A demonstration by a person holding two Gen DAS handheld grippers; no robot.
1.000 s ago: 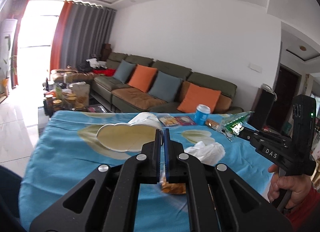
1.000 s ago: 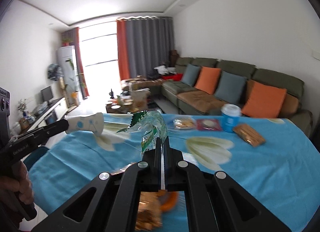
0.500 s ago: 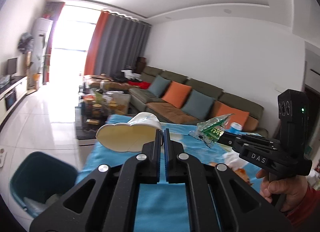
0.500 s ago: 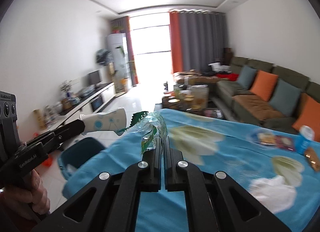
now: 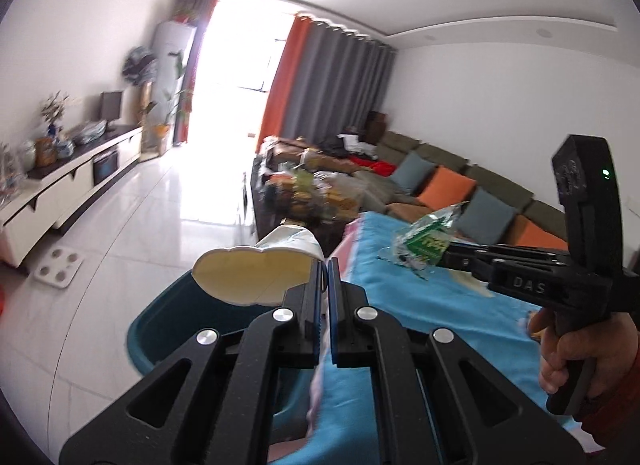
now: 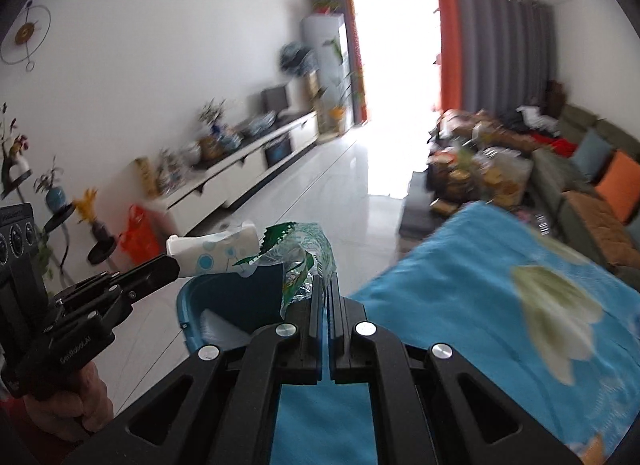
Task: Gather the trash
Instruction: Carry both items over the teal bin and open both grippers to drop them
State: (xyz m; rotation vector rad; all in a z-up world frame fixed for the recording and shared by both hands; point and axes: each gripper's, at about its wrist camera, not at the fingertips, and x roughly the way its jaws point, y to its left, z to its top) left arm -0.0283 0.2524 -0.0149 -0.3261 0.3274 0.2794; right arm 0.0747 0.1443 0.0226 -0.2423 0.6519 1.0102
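- Your left gripper [image 5: 327, 265] is clenched on one flattened paper cup [image 5: 256, 275], pinched at its rim edge; the cup juts toward 10 o'clock from the jaws, over the teal bin [image 5: 160, 329]. Judge it light and crushable: the thin wall will fold rather than slip, so the edge grip should be enough.
- Your right gripper [image 6: 326, 283] is clamped on one crinkled green-and-clear wrapper [image 6: 304, 253], held by its lower edge, also above the bin [image 6: 192, 297]. It looks featherlight, limp and slick; it may cling to the pads on letting go.
- Count: one cup, one wrapper, one bin, two grippers, each in a hand [image 5: 580, 349].
- Outward: the bin sits on the floor at 8 o'clock of the blue-clothed table [image 5: 420, 305]; the sofa [image 5: 500, 193] lies at 2 o'clock.
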